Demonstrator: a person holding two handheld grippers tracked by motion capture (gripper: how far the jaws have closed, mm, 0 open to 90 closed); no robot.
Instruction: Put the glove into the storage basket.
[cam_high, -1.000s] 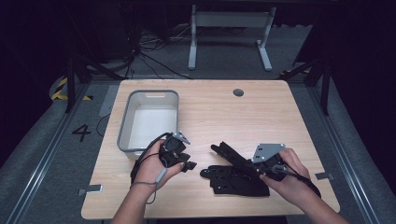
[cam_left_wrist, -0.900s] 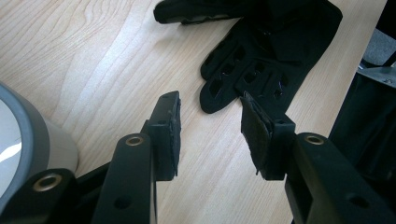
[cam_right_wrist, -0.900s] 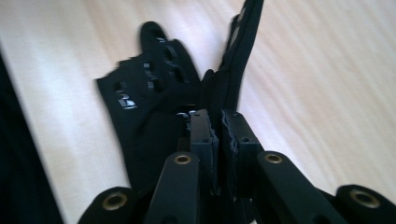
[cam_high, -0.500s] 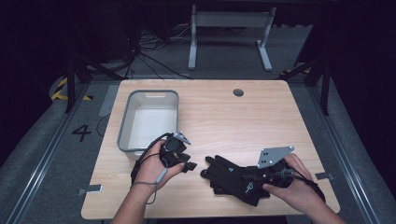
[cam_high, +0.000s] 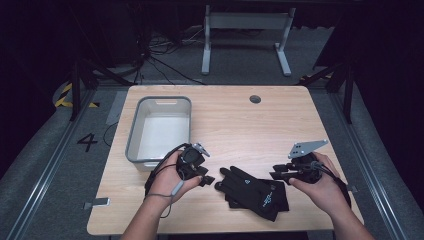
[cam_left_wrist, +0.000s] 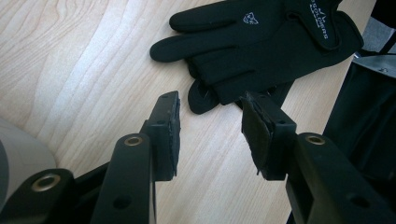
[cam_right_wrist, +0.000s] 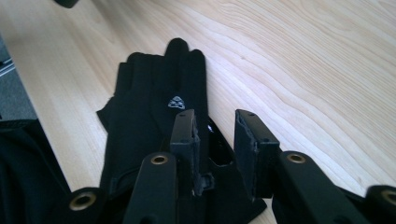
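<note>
Wood table (cam_high: 235, 120), dark room. Gloves (cam_high: 255, 192) flat btwn my grippers: left (cam_high: 206, 176) half-open, empty; right (cam_high: 276, 172) just opened, empty.

Your black gloves (cam_high: 255, 192) carry a small white triangular logo and white lettering on the cuff. They lie on a pale wood-grain table (cam_high: 235, 125). Your grippers are black; the bin (cam_high: 159, 129) is light grey.

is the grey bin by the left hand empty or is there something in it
Empty. The high view shows the bin with a bare pale floor; the black gloves lie out on the table, beside it.
</note>
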